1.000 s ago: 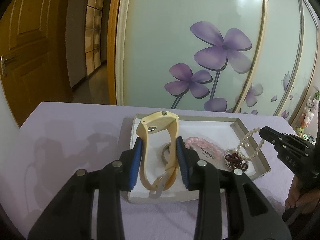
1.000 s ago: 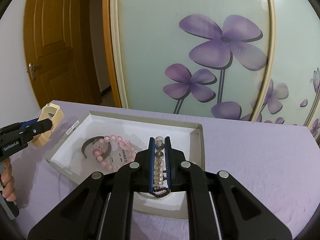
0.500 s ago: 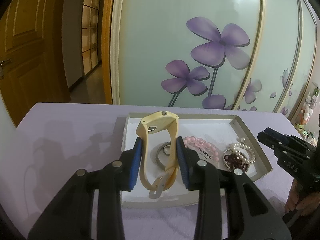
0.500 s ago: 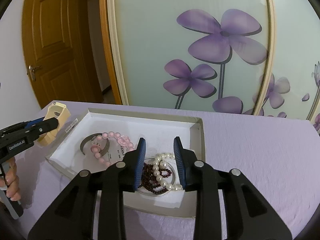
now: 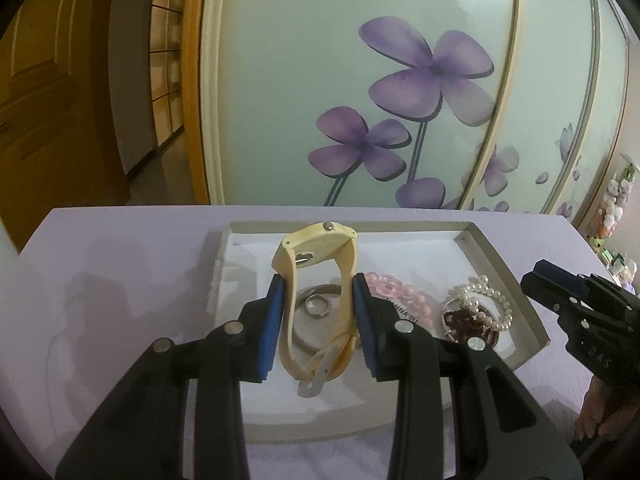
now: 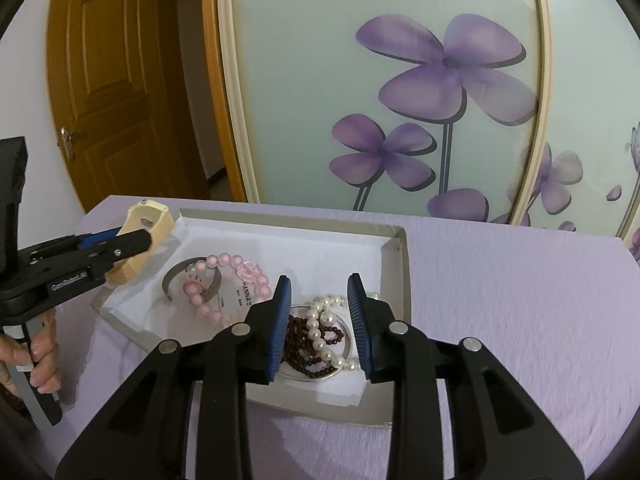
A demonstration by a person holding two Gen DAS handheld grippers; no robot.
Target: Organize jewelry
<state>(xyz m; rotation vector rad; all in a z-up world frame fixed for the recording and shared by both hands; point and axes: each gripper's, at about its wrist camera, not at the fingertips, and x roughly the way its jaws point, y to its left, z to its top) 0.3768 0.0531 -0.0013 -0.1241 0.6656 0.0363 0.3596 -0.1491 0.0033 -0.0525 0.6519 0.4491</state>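
My left gripper is shut on a cream wristwatch, held by its strap above the left part of a shallow white box. The watch also shows in the right wrist view. In the box lie a grey metal bangle, a pink bead bracelet, a pearl string and a dark red bead bracelet on a round dish. My right gripper is open and empty just above the pearls.
The box sits on a lilac cloth-covered table. Behind it stands a sliding wardrobe door with purple flowers. A wooden door is at the far left. Soft toys hang at the far right.
My right gripper opened and dropped the pearl string onto the dish in the box, then drew back slightly. My left gripper carried the watch further over the box.
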